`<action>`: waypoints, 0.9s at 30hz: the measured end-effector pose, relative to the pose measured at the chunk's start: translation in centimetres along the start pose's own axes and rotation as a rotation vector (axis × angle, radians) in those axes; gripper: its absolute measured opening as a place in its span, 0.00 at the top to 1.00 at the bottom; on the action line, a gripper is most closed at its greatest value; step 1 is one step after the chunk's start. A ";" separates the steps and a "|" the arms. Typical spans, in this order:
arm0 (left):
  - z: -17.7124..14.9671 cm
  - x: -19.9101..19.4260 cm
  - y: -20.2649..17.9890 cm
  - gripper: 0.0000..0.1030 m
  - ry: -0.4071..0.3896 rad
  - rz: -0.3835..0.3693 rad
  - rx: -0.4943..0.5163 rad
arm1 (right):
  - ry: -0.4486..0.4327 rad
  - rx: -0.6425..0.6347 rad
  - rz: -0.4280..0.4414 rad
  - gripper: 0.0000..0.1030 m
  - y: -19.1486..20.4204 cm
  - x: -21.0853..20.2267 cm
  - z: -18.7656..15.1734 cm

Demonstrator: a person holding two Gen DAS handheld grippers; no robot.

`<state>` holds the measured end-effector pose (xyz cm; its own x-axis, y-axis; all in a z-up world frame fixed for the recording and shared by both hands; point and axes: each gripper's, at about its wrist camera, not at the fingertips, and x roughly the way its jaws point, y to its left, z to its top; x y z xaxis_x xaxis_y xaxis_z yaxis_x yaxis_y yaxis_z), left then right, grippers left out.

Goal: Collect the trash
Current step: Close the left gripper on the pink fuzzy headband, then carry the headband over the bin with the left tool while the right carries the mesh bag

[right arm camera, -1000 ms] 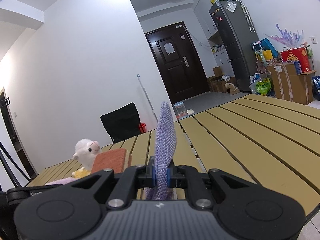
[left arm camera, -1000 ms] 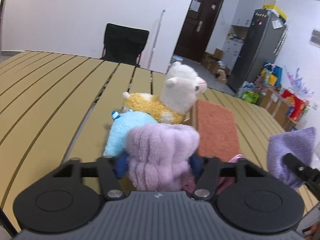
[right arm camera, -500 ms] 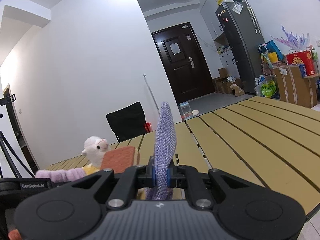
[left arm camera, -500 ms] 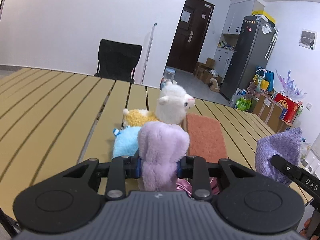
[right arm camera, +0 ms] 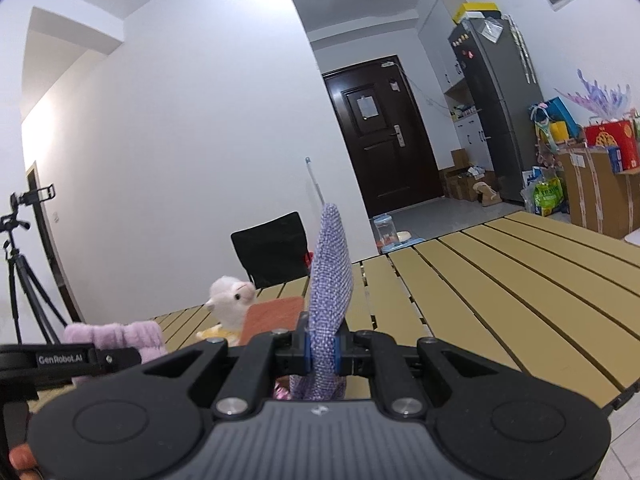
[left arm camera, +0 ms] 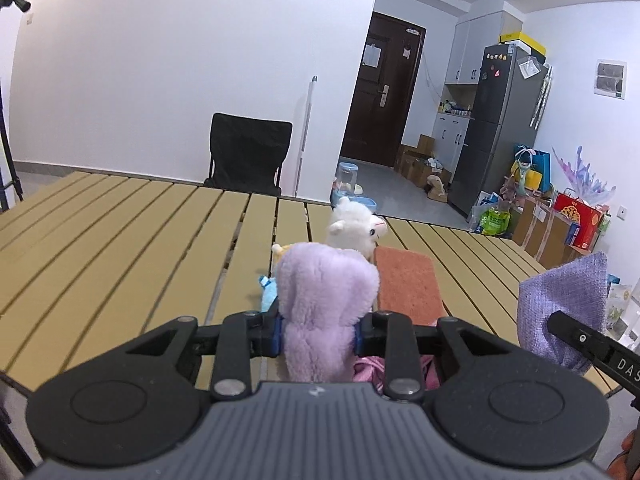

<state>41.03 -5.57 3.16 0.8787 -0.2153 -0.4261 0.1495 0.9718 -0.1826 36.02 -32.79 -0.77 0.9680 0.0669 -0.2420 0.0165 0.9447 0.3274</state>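
Note:
My left gripper [left arm camera: 318, 326] is shut on a fluffy lilac plush cloth [left arm camera: 324, 304] and holds it above the slatted wooden table [left arm camera: 120, 232]. It also shows in the right wrist view [right arm camera: 116, 336] at the left. My right gripper [right arm camera: 322, 350] is shut on a purple woven cloth [right arm camera: 330, 280] that stands up between its fingers. That cloth also shows at the right of the left wrist view [left arm camera: 562, 312]. Both grippers are side by side near the table's front edge.
A white and yellow alpaca plush [left arm camera: 352, 230], a light blue plush [left arm camera: 267, 294] and an orange sponge block [left arm camera: 406, 280] lie on the table beyond the left gripper. Something pink [left arm camera: 366, 368] lies under the gripper. A black chair [left arm camera: 248, 154] stands behind the table.
My left gripper has closed on the lilac plush cloth and lifted it up and back from the toys. The right gripper has risen a little with its purple cloth.

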 end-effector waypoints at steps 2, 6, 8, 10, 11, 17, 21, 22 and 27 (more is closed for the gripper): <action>-0.1 -1.0 0.0 0.70 -0.001 0.005 0.003 | 0.003 -0.010 0.005 0.91 0.3 -0.9 0.0; -0.3 -3.0 0.1 0.70 -0.004 0.016 0.008 | 0.011 -0.023 0.014 0.91 1.0 -2.7 -0.2; -0.4 -3.9 0.1 0.70 -0.005 0.022 0.013 | 0.015 -0.026 0.020 0.91 1.3 -3.5 -0.2; -0.8 -5.1 0.1 0.70 -0.006 0.028 0.018 | 0.018 -0.030 0.026 0.91 1.6 -4.4 -0.4; -0.9 -5.7 0.1 0.70 -0.006 0.031 0.019 | 0.019 -0.031 0.028 0.91 1.7 -4.8 -0.5; -2.5 -8.7 0.6 0.70 0.004 0.045 0.022 | 0.041 -0.048 0.040 0.91 2.6 -7.3 -1.2; -3.8 -10.2 1.0 0.70 0.016 0.057 0.022 | 0.063 -0.062 0.046 0.91 3.1 -8.7 -2.0; -4.2 -10.5 1.2 0.70 0.022 0.057 0.019 | 0.069 -0.066 0.047 0.91 3.3 -9.0 -2.3; -6.0 -11.7 2.0 0.70 0.054 0.074 0.021 | 0.108 -0.079 0.050 0.91 3.9 -10.3 -4.0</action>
<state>28.30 -1.68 2.48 0.8623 -0.1467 -0.4848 0.0949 0.9870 -0.1299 25.09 -28.51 -0.70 0.9345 0.1450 -0.3251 -0.0553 0.9613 0.2697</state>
